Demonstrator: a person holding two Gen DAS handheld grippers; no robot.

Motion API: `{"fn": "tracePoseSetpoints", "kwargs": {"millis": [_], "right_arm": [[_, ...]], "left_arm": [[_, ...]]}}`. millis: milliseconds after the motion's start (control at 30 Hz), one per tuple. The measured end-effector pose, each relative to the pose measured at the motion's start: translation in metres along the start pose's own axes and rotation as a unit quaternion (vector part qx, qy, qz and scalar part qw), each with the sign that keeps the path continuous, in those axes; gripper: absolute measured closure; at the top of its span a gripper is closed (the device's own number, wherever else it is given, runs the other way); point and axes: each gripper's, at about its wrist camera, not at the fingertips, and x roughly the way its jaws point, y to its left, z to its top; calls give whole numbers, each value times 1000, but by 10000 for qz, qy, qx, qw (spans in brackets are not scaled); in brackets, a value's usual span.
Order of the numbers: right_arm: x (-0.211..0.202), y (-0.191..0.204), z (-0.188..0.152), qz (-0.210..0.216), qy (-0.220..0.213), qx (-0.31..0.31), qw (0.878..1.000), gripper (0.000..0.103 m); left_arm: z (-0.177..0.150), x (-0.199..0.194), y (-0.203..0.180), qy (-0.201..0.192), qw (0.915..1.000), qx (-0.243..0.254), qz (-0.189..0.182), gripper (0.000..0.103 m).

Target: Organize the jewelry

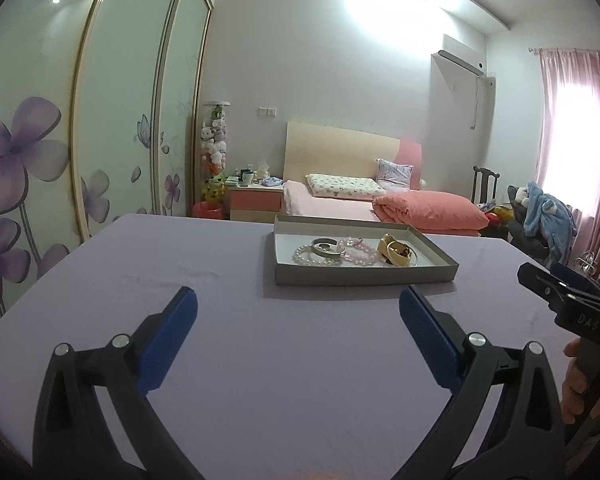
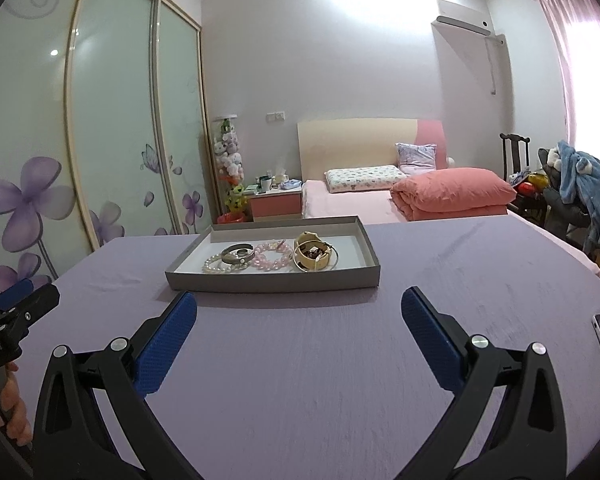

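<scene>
Left wrist view shows the left tool [image 1: 298, 308] spread wide and empty over the lavender desk [image 1: 220, 264], short of the grey tray [image 1: 364, 274]. The right tool [image 2: 299, 308] likewise gapes empty before the tray, where pearl bracelet [image 2: 216, 265], pink beads [image 2: 270, 257] and gold bangles [image 2: 314, 258] lie.

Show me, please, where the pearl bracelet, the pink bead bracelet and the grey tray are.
pearl bracelet [image 2: 216, 265]: right wrist view, on its front left beads.
pink bead bracelet [image 2: 269, 258]: right wrist view, on the middle of its beads.
grey tray [image 2: 272, 282]: right wrist view, on its near outer wall.
</scene>
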Motion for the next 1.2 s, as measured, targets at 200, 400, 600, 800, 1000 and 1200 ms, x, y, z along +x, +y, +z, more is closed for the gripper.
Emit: {"fn": "tracePoseSetpoints", "kwargs": {"millis": [200, 400, 600, 800, 1000, 1200], "right_arm": [[-5, 1, -3, -3, -45, 6, 10000, 2], [-7, 1, -5, -10, -58, 2, 10000, 2], [-8, 2, -6, -4, -56, -9, 10000, 2], [-8, 2, -6, 1, -57, -9, 10000, 2], [-8, 2, -6, 4, -54, -8, 10000, 2], [-8, 4, -7, 16, -34, -14, 10000, 2]], "left_arm": [[0, 0, -6, -23, 10000, 66, 1, 4], [0, 0, -7, -19, 10000, 58, 10, 4], [1, 0, -10, -23, 10000, 67, 10, 4], [2, 1, -12, -7, 10000, 79, -15, 4], [3, 2, -13, 31, 10000, 79, -38, 4], [2, 5, -14, 86, 9999, 91, -36, 4]]}}
